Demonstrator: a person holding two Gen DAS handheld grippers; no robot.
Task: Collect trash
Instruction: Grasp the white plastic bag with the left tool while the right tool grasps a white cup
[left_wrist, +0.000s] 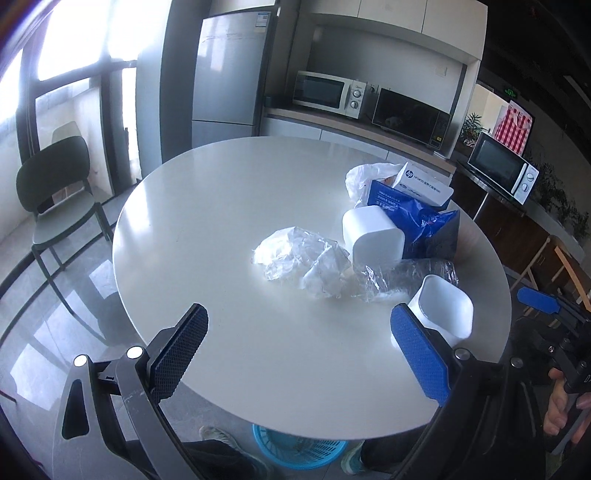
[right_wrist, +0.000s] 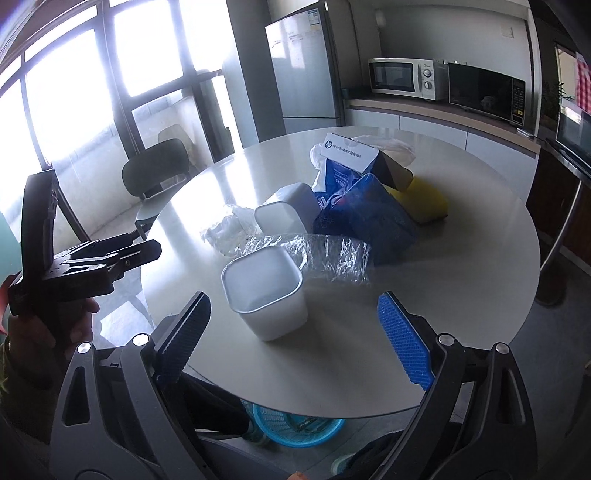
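Two hand-held grippers, left (left_wrist: 299, 354) and right (right_wrist: 295, 332), both spread wide, holding nothing; white cup (right_wrist: 264, 291) just ahead of right, crumpled plastic (left_wrist: 303, 258) ahead of left, on desk (left_wrist: 221, 221).

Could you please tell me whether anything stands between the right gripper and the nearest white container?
Nothing visible does: the right gripper is open, with only bare table before the nearest white container.

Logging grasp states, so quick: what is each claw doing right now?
Left claw: open, holding nothing, above the table.
Right claw: open, holding nothing, with the near white cup just ahead.
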